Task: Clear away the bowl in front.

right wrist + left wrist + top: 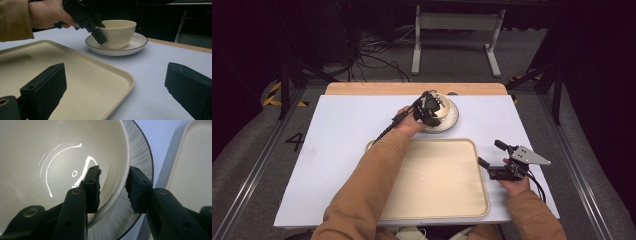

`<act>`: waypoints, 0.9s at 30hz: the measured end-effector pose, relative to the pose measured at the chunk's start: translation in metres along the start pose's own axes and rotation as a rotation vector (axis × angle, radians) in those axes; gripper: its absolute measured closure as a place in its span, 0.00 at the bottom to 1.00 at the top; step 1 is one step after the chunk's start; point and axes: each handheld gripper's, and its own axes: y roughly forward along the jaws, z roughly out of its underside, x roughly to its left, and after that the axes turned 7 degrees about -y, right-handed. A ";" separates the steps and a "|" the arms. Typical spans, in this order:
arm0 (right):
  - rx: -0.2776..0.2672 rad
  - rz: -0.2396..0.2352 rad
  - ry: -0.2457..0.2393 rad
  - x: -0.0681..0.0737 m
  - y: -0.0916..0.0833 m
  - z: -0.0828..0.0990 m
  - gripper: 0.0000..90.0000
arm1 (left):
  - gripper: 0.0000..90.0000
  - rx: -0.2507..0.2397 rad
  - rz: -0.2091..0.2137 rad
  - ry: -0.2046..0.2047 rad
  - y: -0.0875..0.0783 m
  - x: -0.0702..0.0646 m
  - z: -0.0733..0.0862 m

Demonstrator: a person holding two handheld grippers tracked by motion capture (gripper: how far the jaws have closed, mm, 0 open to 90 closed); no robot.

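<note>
Between the left gripper's point(112, 186) unclosed jaws stands the bowl's point(62, 150) rim.

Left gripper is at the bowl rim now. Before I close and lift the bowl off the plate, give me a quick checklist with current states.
1. Left gripper straddles the bowl wall, one jaw inside, one outside: ok.
2. Pads pressing on the wall: not ok; a gap shows at the outer jaw, though the inner pad looks near or on the wall.
3. Bowl upright and sitting in the plate: ok.
4. Bowl empty, nothing to spill: ok.
5. Tray bare for a set-down: ok.
6. Right gripper open, beside the tray, apart from the bowl: ok.
</note>
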 end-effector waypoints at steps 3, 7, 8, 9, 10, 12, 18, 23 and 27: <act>0.000 -0.002 0.001 0.000 0.000 0.000 0.05 | 0.80 0.008 0.007 0.003 0.000 0.000 0.000; -0.001 -0.001 0.001 0.000 0.000 0.000 0.05 | 0.83 0.009 0.022 0.008 0.000 -0.001 0.000; -0.001 0.000 0.001 0.000 0.000 0.000 0.05 | 0.84 0.011 0.024 0.012 0.001 -0.002 -0.001; -0.001 0.000 0.001 0.000 0.000 0.000 0.05 | 0.85 0.013 0.025 0.021 0.001 -0.002 -0.001; -0.001 0.000 0.001 0.000 0.000 0.000 0.05 | 0.86 0.013 0.024 0.027 0.001 -0.003 -0.002; -0.001 0.000 0.003 0.000 0.000 0.000 0.05 | 0.89 0.022 0.014 0.046 0.001 -0.006 -0.003; -0.001 -0.001 0.002 0.000 0.000 0.000 0.05 | 0.92 0.034 -0.013 0.078 0.001 -0.011 -0.004; -0.001 0.000 0.003 0.000 0.000 0.000 0.05 | 0.93 0.048 -0.047 0.116 0.001 -0.015 -0.007; -0.001 0.000 0.005 -0.001 0.000 0.000 0.05 | 0.93 0.048 -0.030 0.099 -0.004 -0.016 -0.010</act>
